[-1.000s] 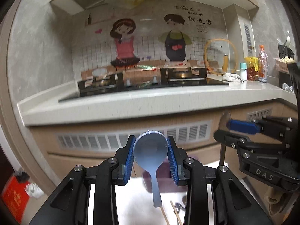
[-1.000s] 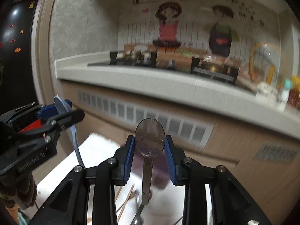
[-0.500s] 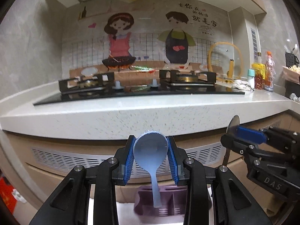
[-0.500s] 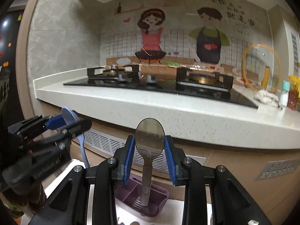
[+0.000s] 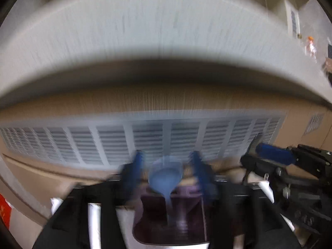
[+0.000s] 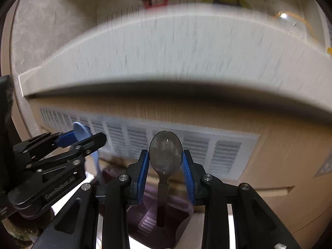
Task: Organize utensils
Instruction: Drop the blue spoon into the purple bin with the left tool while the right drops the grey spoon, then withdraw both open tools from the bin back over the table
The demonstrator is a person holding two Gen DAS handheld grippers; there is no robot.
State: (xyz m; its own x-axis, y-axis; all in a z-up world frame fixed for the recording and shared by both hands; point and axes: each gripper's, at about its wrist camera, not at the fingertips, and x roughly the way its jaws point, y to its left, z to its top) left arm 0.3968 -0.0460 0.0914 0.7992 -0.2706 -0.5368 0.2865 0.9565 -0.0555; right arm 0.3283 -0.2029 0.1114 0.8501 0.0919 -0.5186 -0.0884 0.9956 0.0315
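Observation:
In the blurred left wrist view, my left gripper (image 5: pixel 166 166) has its jaws opening. A gap shows on each side of the light-blue plastic spoon (image 5: pixel 166 178) between them. The spoon's handle points down into the purple utensil holder (image 5: pixel 182 224) just below. My right gripper (image 6: pixel 166 159) is shut on the bowl of a metal spoon (image 6: pixel 166 153), handle hanging over the same purple utensil holder (image 6: pixel 145 217). From the right wrist, the left gripper (image 6: pixel 89 137) appears at the left with the blue spoon (image 6: pixel 81 132). The right gripper (image 5: pixel 253 155) shows at the right of the left wrist view.
A pale countertop edge (image 6: pixel 166 62) overhangs a tan cabinet front with a slatted vent grille (image 5: pixel 145 141) right behind the holder. The holder stands on a white surface (image 5: pixel 124 228). A red object (image 5: pixel 4 209) sits low at the far left.
Both grippers have dropped below the counter edge toward the purple holder. The left jaws have spread off the blue spoon; the right jaws still clamp the metal spoon.

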